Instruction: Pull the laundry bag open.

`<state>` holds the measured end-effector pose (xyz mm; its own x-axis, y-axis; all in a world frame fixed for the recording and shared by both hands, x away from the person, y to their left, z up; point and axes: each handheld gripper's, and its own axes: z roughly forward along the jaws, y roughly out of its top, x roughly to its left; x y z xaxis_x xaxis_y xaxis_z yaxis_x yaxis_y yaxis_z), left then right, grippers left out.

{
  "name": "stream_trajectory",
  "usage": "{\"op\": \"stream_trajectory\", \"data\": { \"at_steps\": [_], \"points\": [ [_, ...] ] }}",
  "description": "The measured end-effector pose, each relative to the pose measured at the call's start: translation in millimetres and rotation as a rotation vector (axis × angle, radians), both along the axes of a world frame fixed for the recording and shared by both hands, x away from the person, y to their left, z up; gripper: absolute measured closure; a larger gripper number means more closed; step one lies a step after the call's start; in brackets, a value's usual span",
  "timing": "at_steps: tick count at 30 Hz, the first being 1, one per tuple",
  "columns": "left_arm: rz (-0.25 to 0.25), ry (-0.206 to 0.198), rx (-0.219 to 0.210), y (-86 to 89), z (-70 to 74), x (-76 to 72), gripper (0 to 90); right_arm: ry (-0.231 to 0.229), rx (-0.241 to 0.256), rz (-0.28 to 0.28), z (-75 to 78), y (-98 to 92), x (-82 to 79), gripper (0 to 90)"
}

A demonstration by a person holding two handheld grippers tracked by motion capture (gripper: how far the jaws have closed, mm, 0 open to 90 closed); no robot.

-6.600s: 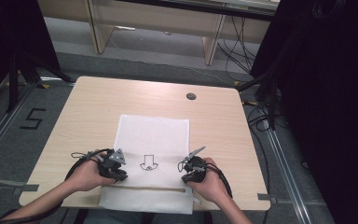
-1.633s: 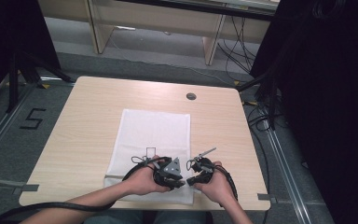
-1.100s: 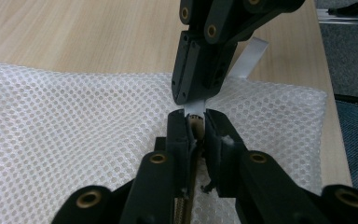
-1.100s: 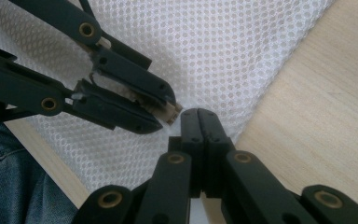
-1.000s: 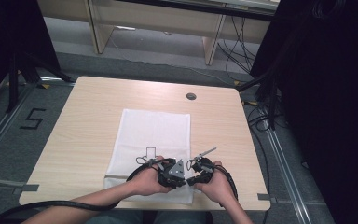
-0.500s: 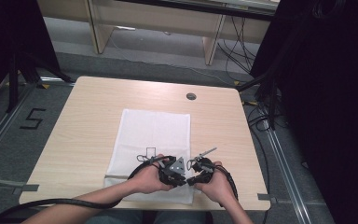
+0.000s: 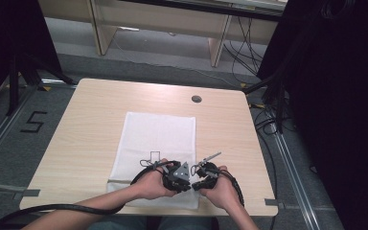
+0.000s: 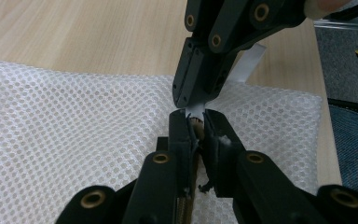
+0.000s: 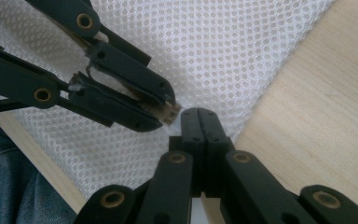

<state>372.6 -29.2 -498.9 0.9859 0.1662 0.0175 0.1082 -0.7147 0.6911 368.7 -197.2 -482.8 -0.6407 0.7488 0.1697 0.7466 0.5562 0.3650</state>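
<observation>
- Your left gripper: black jaws pinched on the zipper end and white tab of the white mesh laundry bag.
- Your right gripper: jaws pressed together on the same white tab, tip to tip with the left.
- Bag: lies flat at the near edge of the pale wooden table; judged light, limp, snag-prone, so hold it by tab or zipper, not the netting.

A pale wooden desk stands on a grey floor, with a small dark round hole near its far edge. Flat on it lies a white mesh bag, reaching down to the near edge.
</observation>
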Motion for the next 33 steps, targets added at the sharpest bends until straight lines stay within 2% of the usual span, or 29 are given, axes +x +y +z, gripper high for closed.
{"op": "stream_trajectory", "data": {
  "at_steps": [1, 2, 6, 11, 17, 18, 19, 20, 23, 24, 33],
  "points": [
    [0.009, 0.01, -0.003, 0.0, -0.3, -0.6, 81.6, -0.002, -0.001, 0.003, 0.2, 0.4, -0.1, 90.0],
    [0.009, 0.009, -0.004, 0.2, -0.3, -0.6, 81.6, 0.018, -0.016, -0.025, 1.6, 1.6, -1.4, 90.0],
    [0.005, 0.004, -0.007, 0.9, -0.4, 0.0, 81.6, 0.024, -0.013, -0.027, 1.4, 1.2, -0.8, 90.0],
    [0.003, 0.014, -0.007, 1.6, -0.5, 0.5, 81.7, 0.012, 0.014, -0.006, -0.3, -1.6, 1.0, 90.0],
    [0.009, 0.016, -0.003, 4.9, 2.4, -0.5, 81.6, 0.01, 0.015, 0.003, -0.7, -1.9, 1.9, 90.0],
    [0.011, 0.021, -0.013, 6.4, 3.0, -0.7, 81.7, 0.022, 0.015, -0.016, 0.2, -1.1, 0.6, 90.0],
    [0.013, 0.02, -0.009, 7.6, 3.6, -0.8, 81.6, 0.011, 0.011, -0.001, -0.5, -1.7, 1.7, 90.0],
    [0.002, 0.008, -0.01, 8.5, 3.7, -0.3, 81.6, 0.01, 0.01, -0.002, -0.7, -1.3, 1.8, 90.0],
    [0.009, 0.01, -0.016, 8.1, 2.9, -1.5, 81.6, 0.016, -0.011, -0.007, 0.8, 0.7, 0.7, 90.0],
    [0.009, 0.013, -0.019, 8.1, 3.1, -1.2, 81.6, 0.009, -0.007, 0.008, 0.4, 0.6, 1.1, 90.0],
    [0.007, 0.012, -0.01, 8.4, 3.6, -0.7, 81.6, 0.014, -0.008, 0.003, 0.6, 0.8, 0.7, 90.0]
  ]
}}
